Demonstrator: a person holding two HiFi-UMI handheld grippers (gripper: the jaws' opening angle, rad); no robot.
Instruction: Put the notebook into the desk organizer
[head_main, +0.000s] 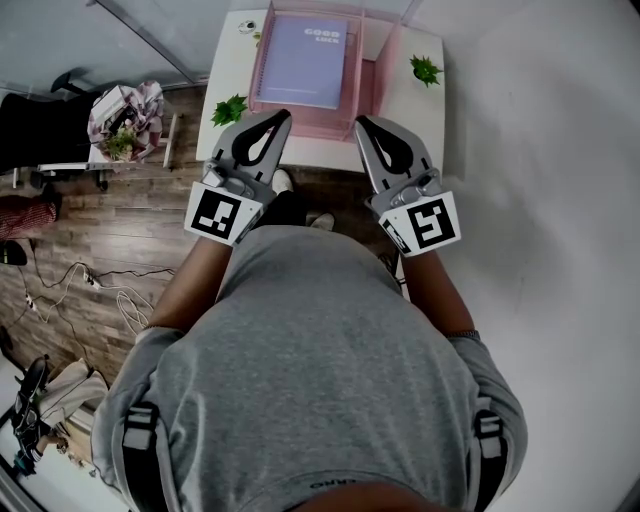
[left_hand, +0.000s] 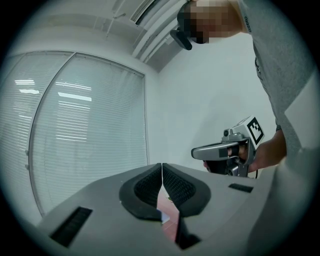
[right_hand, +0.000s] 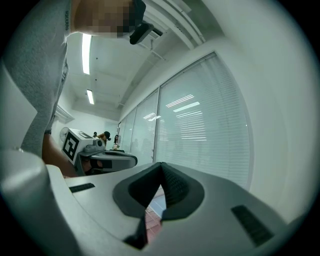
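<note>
A lilac notebook (head_main: 305, 60) lies inside the pink clear desk organizer (head_main: 380, 82) on a small white table (head_main: 425, 105), seen in the head view. My left gripper (head_main: 283, 117) is held near the table's front edge, left of the organizer's front; its jaws are shut with nothing between them. My right gripper (head_main: 360, 123) is held level with it on the right, jaws also shut and empty. In the left gripper view the closed jaws (left_hand: 162, 176) point up toward a wall and blinds; the right gripper (left_hand: 227, 150) shows beyond. The right gripper view shows its shut jaws (right_hand: 161, 175).
Two small green plants (head_main: 229, 109) (head_main: 426, 70) stand on the table beside the organizer. A white wall is on the right. On the wooden floor to the left are a chair with a bundle (head_main: 125, 118) and cables (head_main: 90, 285).
</note>
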